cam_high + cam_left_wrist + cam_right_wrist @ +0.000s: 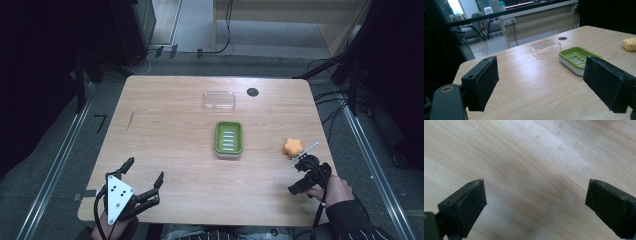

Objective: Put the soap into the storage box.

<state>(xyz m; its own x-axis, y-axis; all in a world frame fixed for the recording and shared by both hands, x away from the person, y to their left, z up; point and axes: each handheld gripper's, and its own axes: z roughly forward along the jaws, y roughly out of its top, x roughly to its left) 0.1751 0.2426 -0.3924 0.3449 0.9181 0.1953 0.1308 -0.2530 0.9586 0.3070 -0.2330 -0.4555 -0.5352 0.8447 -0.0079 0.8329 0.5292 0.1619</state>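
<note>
a: what's in the containers from where you sit?

b: i see the green soap dish mid-table, a rounded rectangle with a slotted, ridged floor and a pale base under it; nothing lies in it; beyond it the clear plastic lid lies on the wood by itself, glossy and see-through, well apart from the dish; a small dark round disc is set in the tabletop just past the lid.

a: and the sponge?

b: the orange sponge sits on the bare table near the right edge, lobed like a flower, with a soft, porous look; it is to the right of the dish, apart from it, and just ahead of my right gripper.

a: claws?

b: my right gripper hangs over plain wood grain, jaws spread wide, released, nothing between the rough black pads; it is near the sponge but not touching it; my left gripper is at the near left corner of the table, also released, its matte black pads wide apart with empty tabletop between them; the table is pale laminate with a light wood pattern, smooth and a little shiny.
</note>
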